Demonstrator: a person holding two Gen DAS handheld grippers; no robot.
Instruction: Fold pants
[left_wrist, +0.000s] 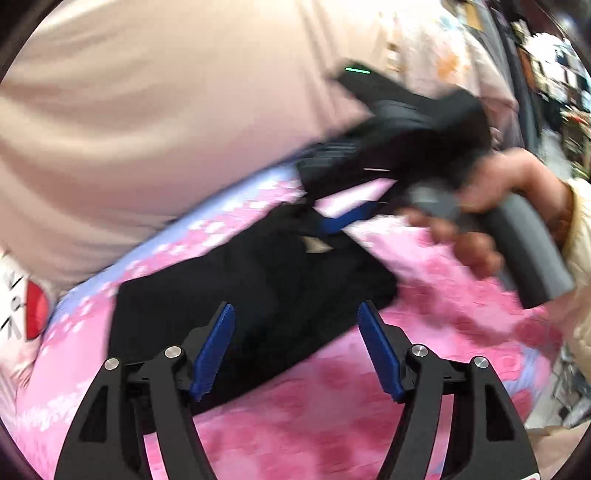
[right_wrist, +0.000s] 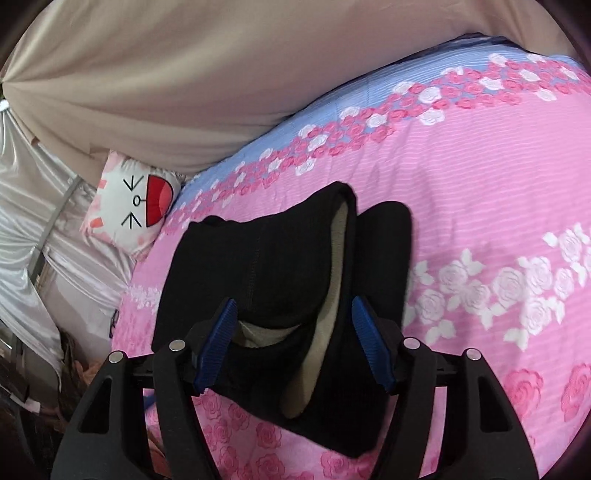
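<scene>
With the black pants (right_wrist: 280, 295) already a compact bundle on the pink bedspread (right_wrist: 480, 177), both the left gripper (left_wrist: 295, 347) and the right gripper (right_wrist: 291, 339) hover over them, jaws wide and empty, so the fold looks nearly finished and the next move is probably a tidying pinch at the pants' near edge.

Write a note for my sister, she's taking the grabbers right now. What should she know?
Left gripper: open, holding nothing, above the near edge of the black pants.
Right gripper: open, jaws either side of the pants' near end, not clamped.
Pants: lying on the pink flowered bedspread, already folded into a short bundle, tan lining showing at the edge. A cat-face pillow sits at the bed's far corner.
Done: the main folds, it seems.
Left: probably just tidy the loose edge, or one last fold.
</scene>
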